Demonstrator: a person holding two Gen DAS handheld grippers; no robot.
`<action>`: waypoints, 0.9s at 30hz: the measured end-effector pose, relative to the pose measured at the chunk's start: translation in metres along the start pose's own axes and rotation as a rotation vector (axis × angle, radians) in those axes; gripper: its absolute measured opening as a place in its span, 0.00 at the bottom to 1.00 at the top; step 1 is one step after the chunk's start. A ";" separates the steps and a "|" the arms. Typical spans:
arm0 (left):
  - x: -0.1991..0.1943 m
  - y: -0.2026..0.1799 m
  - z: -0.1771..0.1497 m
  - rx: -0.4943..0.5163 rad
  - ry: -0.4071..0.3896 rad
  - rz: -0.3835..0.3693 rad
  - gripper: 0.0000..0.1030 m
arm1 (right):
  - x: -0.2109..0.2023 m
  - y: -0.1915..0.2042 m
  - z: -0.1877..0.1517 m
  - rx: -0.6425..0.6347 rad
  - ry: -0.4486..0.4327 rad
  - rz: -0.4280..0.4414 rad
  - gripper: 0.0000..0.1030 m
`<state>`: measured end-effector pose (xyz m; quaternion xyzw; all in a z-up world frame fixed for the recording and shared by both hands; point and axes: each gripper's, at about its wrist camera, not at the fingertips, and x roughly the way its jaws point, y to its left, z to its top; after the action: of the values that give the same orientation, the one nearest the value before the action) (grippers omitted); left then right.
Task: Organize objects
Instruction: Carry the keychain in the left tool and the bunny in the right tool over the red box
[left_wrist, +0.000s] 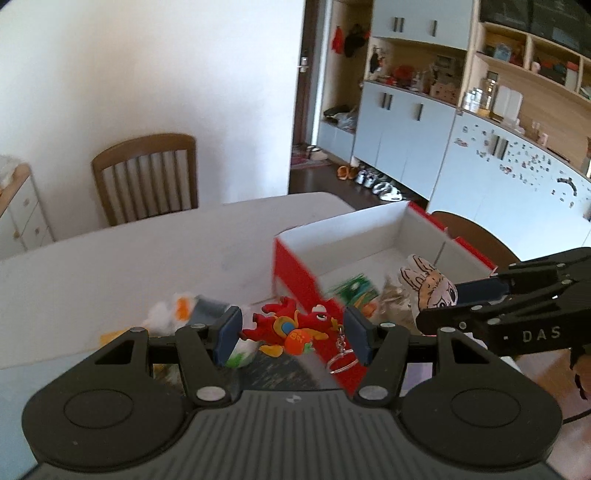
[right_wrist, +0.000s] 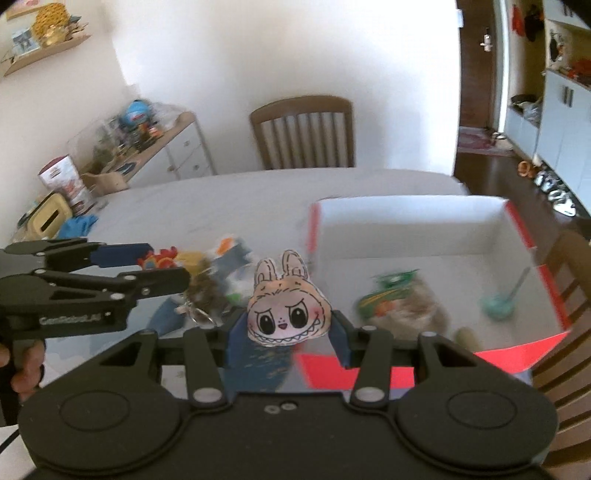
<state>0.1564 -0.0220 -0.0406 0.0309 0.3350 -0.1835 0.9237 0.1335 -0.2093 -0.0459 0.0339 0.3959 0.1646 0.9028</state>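
Left gripper (left_wrist: 291, 332) clamped on a red dragon keychain (left_wrist: 291, 326), held above the white table (left_wrist: 129, 258). Beside it, red-and-white box (left_wrist: 295, 273). At right, right gripper (left_wrist: 448, 301) gripping a bunny-face toy (left_wrist: 430, 286).

left wrist: sits on left gripper (left_wrist: 291, 334), looks forward and down, close over white desk (left_wrist: 110, 266) | right wrist: sits on right gripper (right_wrist: 286, 330), angled likewise, close | shared: red-and-white open cardboard box (left_wrist: 295, 273) at right, brown slatted wooden chair (left_wrist: 147, 177) at far edge, each other's gripper
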 end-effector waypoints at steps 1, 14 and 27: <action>0.004 -0.007 0.004 0.010 -0.002 0.000 0.58 | -0.002 -0.009 0.001 0.001 -0.002 -0.007 0.45; 0.074 -0.081 0.062 0.087 0.013 -0.016 0.58 | 0.002 -0.096 0.011 0.023 0.002 -0.089 0.45; 0.171 -0.105 0.076 0.122 0.141 0.081 0.58 | 0.061 -0.143 0.015 0.024 0.105 -0.118 0.45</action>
<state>0.2859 -0.1883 -0.0831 0.1133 0.3857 -0.1634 0.9009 0.2213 -0.3230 -0.1062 0.0125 0.4460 0.1077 0.8884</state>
